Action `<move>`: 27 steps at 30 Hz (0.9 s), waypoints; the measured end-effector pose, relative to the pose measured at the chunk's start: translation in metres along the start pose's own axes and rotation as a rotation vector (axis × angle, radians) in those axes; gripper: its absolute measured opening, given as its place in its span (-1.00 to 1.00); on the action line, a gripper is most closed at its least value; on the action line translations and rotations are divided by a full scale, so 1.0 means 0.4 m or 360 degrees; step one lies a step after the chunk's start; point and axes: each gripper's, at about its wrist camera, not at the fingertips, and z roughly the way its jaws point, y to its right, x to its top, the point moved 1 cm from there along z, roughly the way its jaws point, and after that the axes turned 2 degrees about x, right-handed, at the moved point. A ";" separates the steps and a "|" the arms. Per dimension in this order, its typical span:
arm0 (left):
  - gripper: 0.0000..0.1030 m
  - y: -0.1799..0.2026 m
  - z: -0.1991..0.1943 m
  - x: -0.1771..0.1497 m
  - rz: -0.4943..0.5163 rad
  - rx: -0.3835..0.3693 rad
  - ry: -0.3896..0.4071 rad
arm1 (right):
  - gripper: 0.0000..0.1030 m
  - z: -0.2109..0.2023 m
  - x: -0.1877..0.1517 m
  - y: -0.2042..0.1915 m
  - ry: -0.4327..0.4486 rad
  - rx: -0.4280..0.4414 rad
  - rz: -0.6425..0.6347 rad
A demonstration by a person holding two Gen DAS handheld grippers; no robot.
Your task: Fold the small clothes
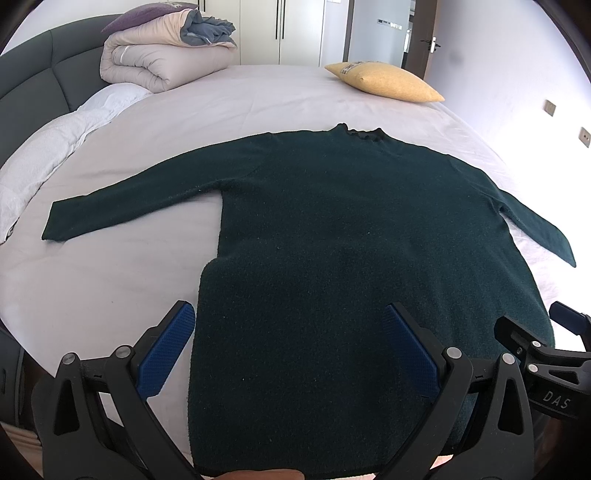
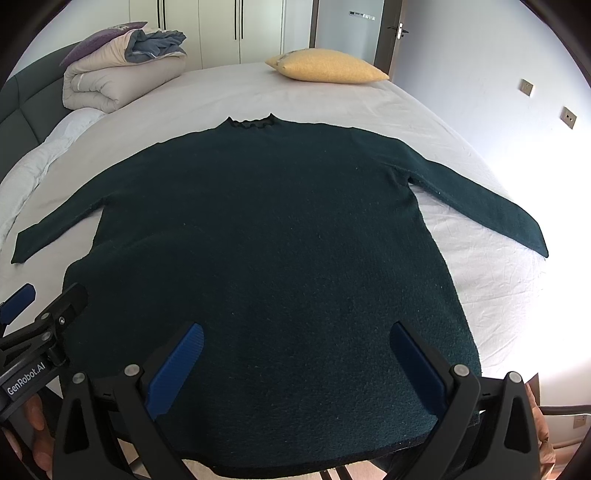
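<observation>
I see the sweater [image 2: 266, 229] lying flat and unfolded; my left gripper [image 1: 288, 347] and right gripper [image 2: 295, 362] are spread, holding nothing.

"DAS" on right gripper [image 1: 565, 328]; "GenRobot.AI" on left gripper [image 2: 22, 306]

Beyond the fingers: bed [image 2: 332, 99] with dark padded headboard [image 1: 33, 85], rolled duvet [image 1: 155, 62], yellow pillow [image 2: 325, 66], white wardrobe doors [image 1: 280, 29].

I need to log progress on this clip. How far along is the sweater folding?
Done: the dark green sweater lies spread flat on the bed, sleeves out. In hand: nothing; the left tool and right tool hover open over its hem. Left: every fold.
</observation>
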 end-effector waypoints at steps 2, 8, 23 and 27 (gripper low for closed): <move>1.00 0.000 0.001 0.000 -0.0001 0.0000 -0.0001 | 1.00 0.001 -0.002 -0.002 -0.0001 -0.0002 -0.0003; 1.00 -0.003 0.006 -0.004 -0.0005 -0.0004 -0.0007 | 1.00 0.005 -0.006 -0.002 -0.0008 -0.0006 -0.0003; 1.00 -0.003 0.023 -0.004 0.0000 -0.0021 -0.0035 | 1.00 0.021 -0.013 0.005 -0.0035 -0.0015 0.0015; 1.00 0.003 0.030 0.001 0.0010 0.0005 -0.0007 | 1.00 0.029 -0.013 0.009 -0.0043 -0.0017 0.0024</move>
